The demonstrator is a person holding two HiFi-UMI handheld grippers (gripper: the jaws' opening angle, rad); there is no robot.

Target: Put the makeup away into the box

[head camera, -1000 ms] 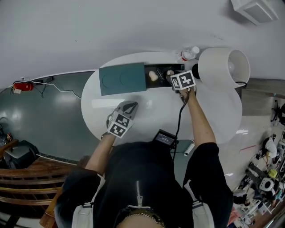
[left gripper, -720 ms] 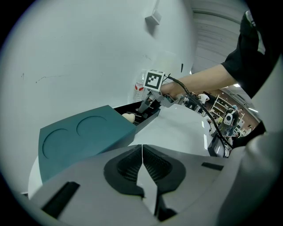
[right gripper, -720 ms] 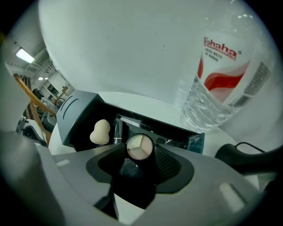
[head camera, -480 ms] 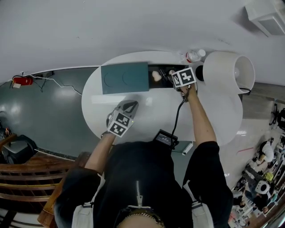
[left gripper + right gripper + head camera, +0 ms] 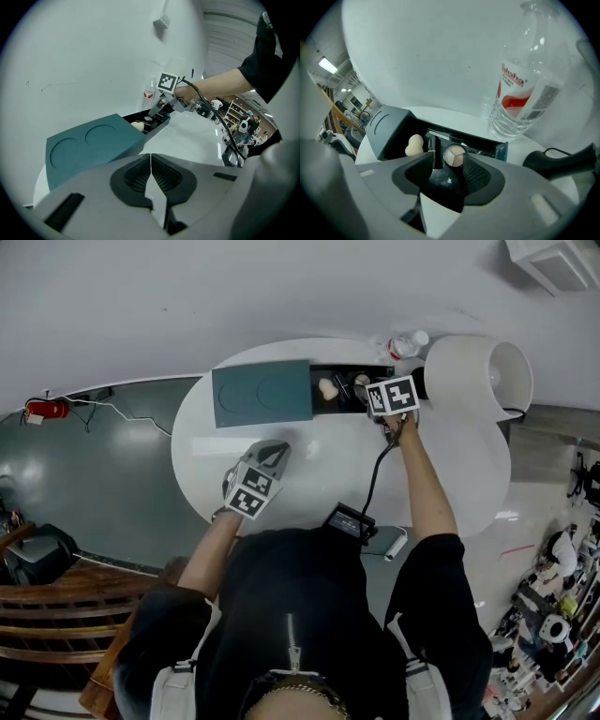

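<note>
**A:** Seeing the right tongs (image 5: 449, 165) spread apart over the open end of the box (image 5: 262, 393), with a round compact (image 5: 453, 156) down in the tray between them. Can't spot the pads pinching it, so calling that not gripped. Left tongs (image 5: 150, 155) clamped together on nothing, hovering over the counter (image 5: 309, 474) toward its near edge.

**B:** Agreed. Anything worth worrying about?

**A:** Probably. Could snag the tray wall by pulling up crooked, or drag the sponge (image 5: 414, 144) and the dark stick (image 5: 433, 151) around. Could also tip that water bottle (image 5: 525, 84), standing just beside the box at the far edge, by swinging out that way. No brace on the box either, so might shove the whole thing along when closing the lid one-handed.

**B:** And lying which way?

**A:** Long axis along the counter's far edge, lid slid toward the left edge, open mouth toward the right. Compact lying flat, pans up. Round, so no real long axis there.
</note>
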